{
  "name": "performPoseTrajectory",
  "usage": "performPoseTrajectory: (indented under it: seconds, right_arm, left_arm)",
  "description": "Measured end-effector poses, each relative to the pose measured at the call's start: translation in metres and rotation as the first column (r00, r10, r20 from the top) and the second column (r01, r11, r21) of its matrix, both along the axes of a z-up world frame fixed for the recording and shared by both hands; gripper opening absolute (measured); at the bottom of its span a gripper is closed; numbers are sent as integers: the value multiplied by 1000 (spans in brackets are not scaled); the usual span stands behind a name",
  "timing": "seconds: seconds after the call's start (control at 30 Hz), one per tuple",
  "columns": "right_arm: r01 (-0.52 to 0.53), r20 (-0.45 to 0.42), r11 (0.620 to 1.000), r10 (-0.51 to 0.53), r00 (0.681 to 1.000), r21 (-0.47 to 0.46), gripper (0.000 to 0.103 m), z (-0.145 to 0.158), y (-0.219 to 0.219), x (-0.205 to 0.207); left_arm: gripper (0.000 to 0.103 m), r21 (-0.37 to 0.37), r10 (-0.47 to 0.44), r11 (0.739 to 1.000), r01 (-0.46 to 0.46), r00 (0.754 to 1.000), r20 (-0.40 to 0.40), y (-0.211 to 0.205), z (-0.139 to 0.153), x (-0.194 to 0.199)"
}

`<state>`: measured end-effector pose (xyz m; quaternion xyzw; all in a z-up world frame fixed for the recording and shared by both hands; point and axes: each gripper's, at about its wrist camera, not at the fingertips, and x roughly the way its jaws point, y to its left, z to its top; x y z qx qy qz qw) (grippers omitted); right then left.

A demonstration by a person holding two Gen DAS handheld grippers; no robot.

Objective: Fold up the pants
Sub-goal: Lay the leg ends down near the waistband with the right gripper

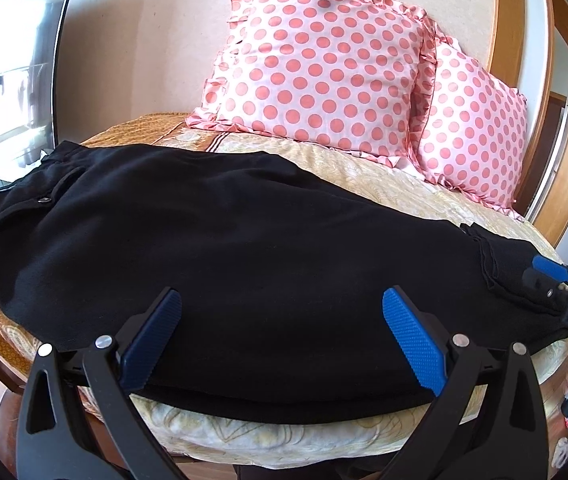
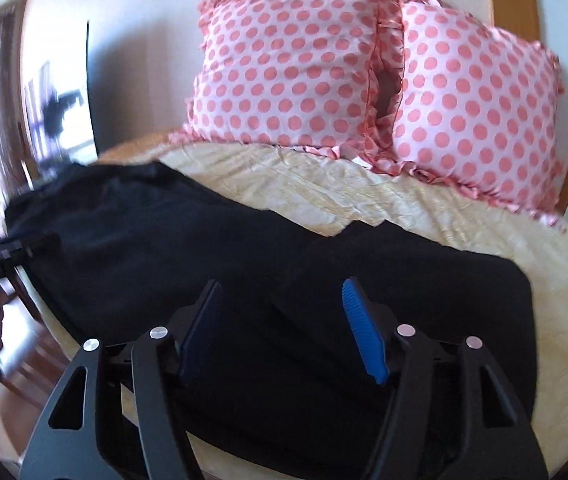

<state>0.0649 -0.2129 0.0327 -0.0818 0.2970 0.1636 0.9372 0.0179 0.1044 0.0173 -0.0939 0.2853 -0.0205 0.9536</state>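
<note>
So the black soft-knit pants [image 1: 212,248] are lying flat along the near edge of the bed with the cream and gold patterned bedspread [image 1: 363,168], waistband and buttoned back pocket off to the left, leg cuffs to the right. They look already doubled leg over leg, though I can't be sure.

They look like a thick, floppy knit: light, not slippery, nothing fragile, but they'll sag and bunch if lifted from one spot. I'd pinch the cuff end at both corners and carry it over to the waistband.

The left gripper [image 1: 282,340] hovers over the middle, fingers spread wide, nothing in them. The right gripper [image 2: 284,328] sits over the cuff end, fingers apart too, not pinching cloth.

Two pink polka-dot ruffled pillows [image 1: 315,56] lean on the wall.

Only writing: something like "DA6" on the right gripper's body, partly cut off.
</note>
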Motion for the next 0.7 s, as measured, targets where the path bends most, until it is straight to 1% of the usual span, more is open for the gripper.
performPoseTrajectory:
  seconds: [0.03,0.07,0.13,0.27,0.33,0.37,0.4,0.43,0.5,0.53,0.6,0.67,0.7]
  right_arm:
    - [-8,0,999,8,1000,-33,60,-3,3,1]
    - [-21,-2,998,21,1000,-66,54,-6,7,1]
    - [-58,-13,989,57,998,-136,52,-14,20,5]
    - [-94,-31,973,89,996,-210,51,-26,37,11]
    - [-90,-9,967,90,996,-239,51,-27,40,10]
    - [-73,-2,966,75,997,-250,50,-27,39,11]
    - [-33,9,964,37,999,-265,47,-28,36,14]
    - [-9,6,970,11,1000,-243,35,-27,29,18]
    - [21,4,982,-21,1000,-186,34,-26,19,21]
    - [23,3,984,-23,1000,-176,31,-27,18,21]
    - [20,12,981,-18,1000,-191,24,-29,23,22]
    - [19,9,979,-18,1000,-202,14,-30,28,23]
    - [21,0,982,-21,1000,-190,13,-29,28,24]
  left_arm:
    - [101,0,-2,1000,2,1000,0,0,0,0]
    - [101,-1,-5,1000,5,1000,1,-1,0,0]
    - [101,0,-8,1000,8,1000,-1,-2,-1,-1]
    - [101,1,-11,1000,11,1000,-6,-2,-2,-1]
    - [101,1,-11,1000,11,1000,-6,-2,-3,-1]
    - [101,0,-11,1000,11,1000,-6,-2,-3,-1]
    - [101,-1,-12,1000,12,1000,-6,-2,-3,-1]
    - [101,-1,-12,1000,12,1000,-5,-2,-3,0]
    - [101,-3,-13,1000,13,1000,-6,-2,-4,0]
    - [101,0,-9,1000,9,1000,-7,-2,-3,0]
    - [101,3,-9,1000,9,1000,-9,-4,-4,1]
    - [101,3,-9,1000,9,1000,-10,-4,-4,2]
    - [101,-1,-9,1000,9,1000,-10,-4,-4,2]
